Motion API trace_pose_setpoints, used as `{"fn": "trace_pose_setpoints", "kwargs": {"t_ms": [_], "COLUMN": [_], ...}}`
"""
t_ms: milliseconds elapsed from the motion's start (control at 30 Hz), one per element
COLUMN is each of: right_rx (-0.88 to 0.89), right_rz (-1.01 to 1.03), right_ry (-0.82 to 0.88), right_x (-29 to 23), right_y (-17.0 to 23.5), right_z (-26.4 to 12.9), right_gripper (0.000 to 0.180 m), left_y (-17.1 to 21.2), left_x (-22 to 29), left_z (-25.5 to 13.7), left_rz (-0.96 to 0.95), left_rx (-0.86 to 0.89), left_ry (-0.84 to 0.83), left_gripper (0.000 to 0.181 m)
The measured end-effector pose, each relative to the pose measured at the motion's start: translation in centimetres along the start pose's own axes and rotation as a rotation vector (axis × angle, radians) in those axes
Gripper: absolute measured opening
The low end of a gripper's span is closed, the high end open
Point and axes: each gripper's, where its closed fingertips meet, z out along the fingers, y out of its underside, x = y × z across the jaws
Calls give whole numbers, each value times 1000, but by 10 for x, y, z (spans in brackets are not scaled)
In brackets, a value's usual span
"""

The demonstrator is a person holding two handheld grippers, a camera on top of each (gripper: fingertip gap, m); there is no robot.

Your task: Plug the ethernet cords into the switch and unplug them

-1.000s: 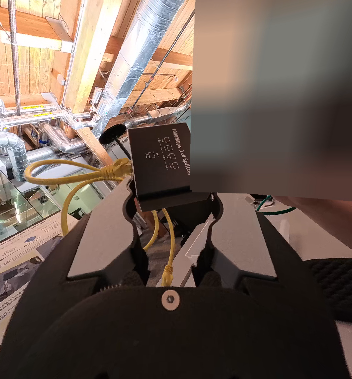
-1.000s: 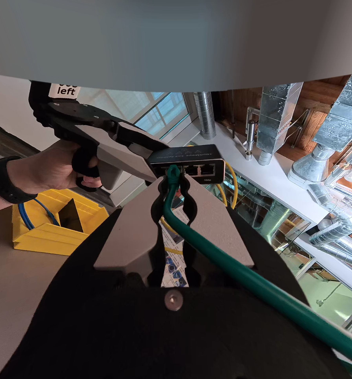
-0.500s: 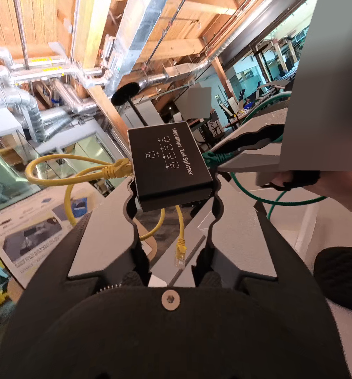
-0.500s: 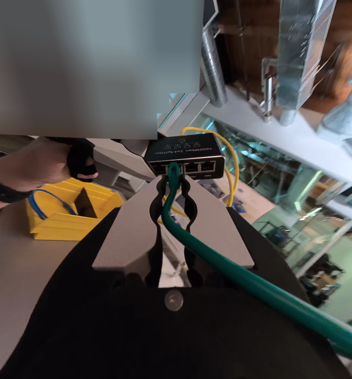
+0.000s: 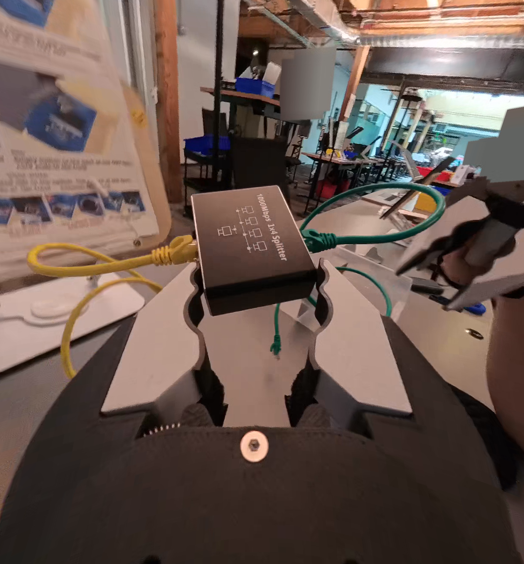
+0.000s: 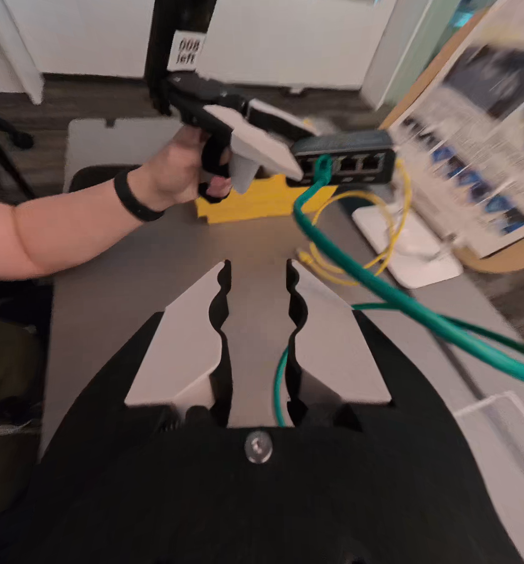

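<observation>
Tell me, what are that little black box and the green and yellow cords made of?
The box looks like metal or hard plastic with a smooth satin black finish: crisp edges, soft sheen on top; which one, I cannot tell. The green cord and yellow cord look like rubbery plastic jackets: they bend in loose loops, with ribbed moulded boots at the plugs. The left gripper clamps the box.

Left wrist view: looks forward along the left gripper (image 5: pixel 257 271), roughly level over the table (image 5: pixel 437 345) toward the workshop, close behind the switch (image 5: pixel 248 244) between its fingers. Right wrist view: looks forward and down along the right gripper (image 6: pixel 257 265) onto the table (image 6: pixel 169 259), set farther back from the switch (image 6: pixel 343 158). Both views share the switch, the green cord (image 5: pixel 373 235) (image 6: pixel 361 274), the yellow cord (image 5: pixel 102 268) (image 6: pixel 361 235), the poster (image 5: pixel 56 122) (image 6: pixel 480 143) and each other's gripper.
</observation>
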Motion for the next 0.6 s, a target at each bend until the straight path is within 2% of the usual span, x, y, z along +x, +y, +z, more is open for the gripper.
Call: {"fn": "trace_pose_setpoints", "kwargs": {"t_ms": [133,267,400,600], "right_rx": [-202,-138,-83,-55], "right_rz": [8,-67,-105,-115], "right_ry": [-157,-243,-197,-132], "right_x": [-21,-47,-50,-43], "right_y": [38,25,12,7], "right_z": [7,-9,-24,-35], "right_gripper": [34,37,38,38], "left_y": [46,108,155,196], "left_x": [-24,-35,-34,-39], "left_z": [-1,-2,-2,0], "left_rz": [29,129,185,158], "left_rx": [-83,-279,-417,-503], "left_ry": [-100,-167,-177,-183], "left_gripper": [73,73,74,74]}}
